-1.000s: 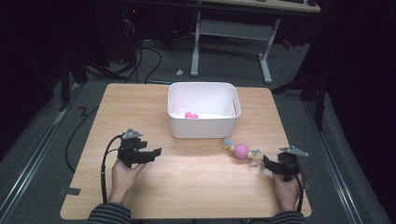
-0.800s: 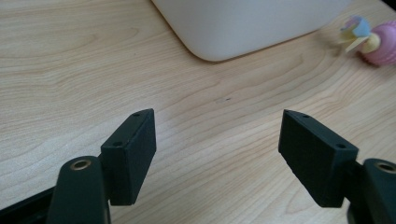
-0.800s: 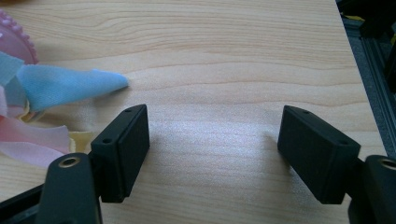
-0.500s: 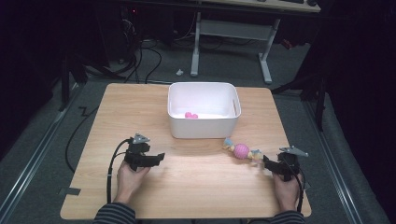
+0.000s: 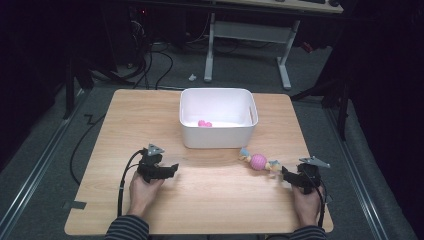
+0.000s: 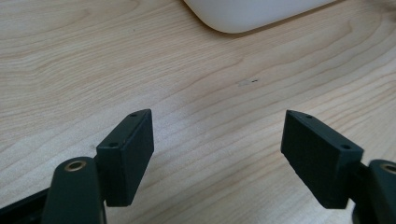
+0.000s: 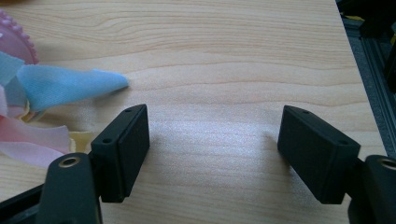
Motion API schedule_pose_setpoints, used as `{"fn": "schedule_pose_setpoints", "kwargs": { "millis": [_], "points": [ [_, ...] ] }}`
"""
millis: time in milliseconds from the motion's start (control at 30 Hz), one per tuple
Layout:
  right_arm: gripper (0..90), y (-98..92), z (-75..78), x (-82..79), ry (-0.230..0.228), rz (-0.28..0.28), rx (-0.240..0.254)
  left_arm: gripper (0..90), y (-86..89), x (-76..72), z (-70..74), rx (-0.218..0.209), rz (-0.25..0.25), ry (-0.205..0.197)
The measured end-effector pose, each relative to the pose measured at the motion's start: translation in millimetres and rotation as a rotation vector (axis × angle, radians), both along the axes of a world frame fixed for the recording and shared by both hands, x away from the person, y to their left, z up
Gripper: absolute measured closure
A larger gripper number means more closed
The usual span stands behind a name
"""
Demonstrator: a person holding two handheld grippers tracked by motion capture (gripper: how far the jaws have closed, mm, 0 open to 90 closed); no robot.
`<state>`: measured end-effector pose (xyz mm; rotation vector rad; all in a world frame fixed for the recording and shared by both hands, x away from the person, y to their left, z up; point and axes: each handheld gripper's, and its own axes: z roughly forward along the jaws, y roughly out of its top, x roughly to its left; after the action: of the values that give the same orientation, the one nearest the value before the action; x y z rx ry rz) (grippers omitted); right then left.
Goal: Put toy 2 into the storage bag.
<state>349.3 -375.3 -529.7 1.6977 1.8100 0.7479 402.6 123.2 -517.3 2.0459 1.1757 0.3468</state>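
gaping wide, both empty: left tool (image 5: 172, 168), right tool (image 5: 286, 173) beside ribbon toy (image 5: 258, 161).

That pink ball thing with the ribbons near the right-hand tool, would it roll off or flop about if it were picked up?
The pink ball toy looks soft and light. Its fabric tails lie limp on the table, so they would probably dangle. The round middle might roll a little if nudged, though the tails would likely drag and stop it.
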Motion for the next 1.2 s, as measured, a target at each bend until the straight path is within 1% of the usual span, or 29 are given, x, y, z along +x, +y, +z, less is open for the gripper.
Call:
{"fn": "schedule_pose_setpoints", "kwargs": {
  "millis": [133,167,200,300,433,567,733,800,900,967,1000,1033,1100,1167,1200],
  "points": [
    [25.3,0.0,0.0,0.0,0.000,0.000,0.000,25.9,-0.2,1.0,-1.5,0.004,0.012,-0.003],
    [25.3,0.0,0.0,0.0,0.000,0.000,0.000,25.9,0.0,1.6,-1.3,0.010,0.012,-0.018],
    [25.4,0.0,0.0,0.0,0.000,0.000,0.000,26.0,0.3,1.8,-1.2,0.011,0.015,-0.023],
    [25.4,0.0,0.0,0.0,0.000,0.000,0.001,26.1,1.7,4.5,-3.7,0.014,0.036,-0.017],
    [25.4,0.0,0.0,0.0,0.000,0.000,0.000,26.1,1.7,6.6,-6.5,0.018,0.041,-0.016],
    [25.4,0.0,0.0,0.1,0.000,0.000,0.000,26.3,1.0,7.3,-8.0,0.036,0.039,-0.031],
    [25.4,0.1,0.0,0.2,0.000,0.001,0.000,26.3,0.3,9.6,-12.2,0.045,0.038,-0.023],
    [25.3,0.2,0.1,0.2,0.001,0.000,0.000,26.3,-0.8,9.8,-13.3,0.058,0.036,-0.031],
    [25.0,0.1,0.0,0.3,-0.001,0.001,0.003,26.3,-1.4,10.2,-14.0,0.051,0.044,-0.036],
    [24.4,0.1,-0.2,0.5,-0.003,0.006,0.000,25.9,-3.9,9.5,-15.3,0.075,0.039,-0.054],
    [24.0,0.2,-0.2,0.5,-0.003,0.007,0.000,26.0,-5.6,8.6,-16.6,0.090,0.036,-0.069],
    [23.5,0.0,-0.1,0.6,-0.001,0.017,-0.002,24.4,-6.0,7.8,-18.4,0.078,0.042,-0.083],
    [23.1,-2.2,-0.1,0.0,0.001,0.049,-0.002,24.0,-6.8,7.2,-18.4,0.080,0.051,-0.084],
    [24.3,-3.5,1.0,-0.1,0.010,0.069,0.000,23.9,-6.8,7.0,-18.4,0.080,0.052,-0.084],
    [24.3,-3.5,1.0,-0.1,0.010,0.069,0.000,23.9,-6.8,6.7,-18.4,0.080,0.053,-0.084]
  ]
}}
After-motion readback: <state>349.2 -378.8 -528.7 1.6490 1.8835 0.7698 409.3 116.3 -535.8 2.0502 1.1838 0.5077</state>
